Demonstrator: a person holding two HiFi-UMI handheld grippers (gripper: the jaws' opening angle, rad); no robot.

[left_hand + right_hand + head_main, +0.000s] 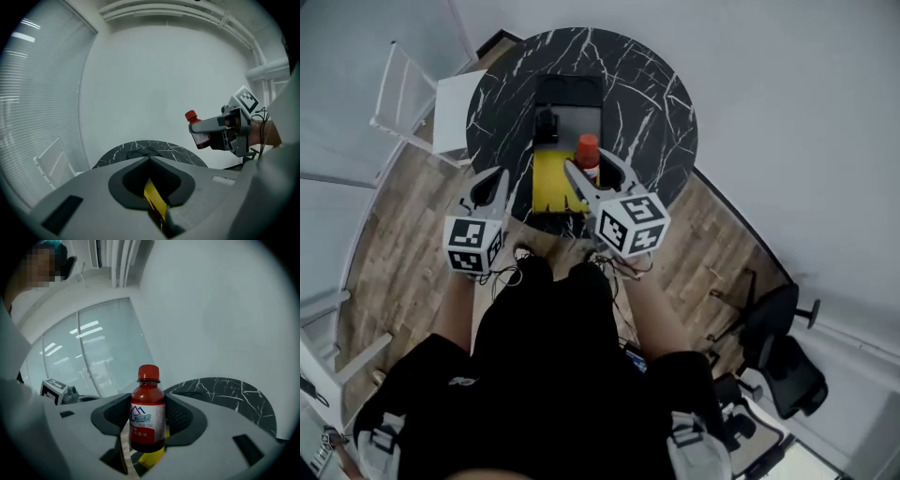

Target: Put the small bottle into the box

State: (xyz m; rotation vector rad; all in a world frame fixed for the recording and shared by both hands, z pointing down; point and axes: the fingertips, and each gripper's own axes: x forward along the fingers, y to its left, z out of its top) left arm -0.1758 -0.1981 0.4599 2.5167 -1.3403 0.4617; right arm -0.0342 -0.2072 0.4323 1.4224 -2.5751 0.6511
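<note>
With the fingers of our right gripper (592,171) we are gripping the small bottle (147,418) upright above the box (567,91) on the desk (656,103). Our left gripper (491,185) is hovering beside it, fingers closed, empty.

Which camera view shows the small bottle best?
The right gripper view: the small bottle fills the middle, upright in the right tool, red cap and label plain. The head view shows only its cap and shoulder from above; the left gripper view shows it small, from the side.
</note>
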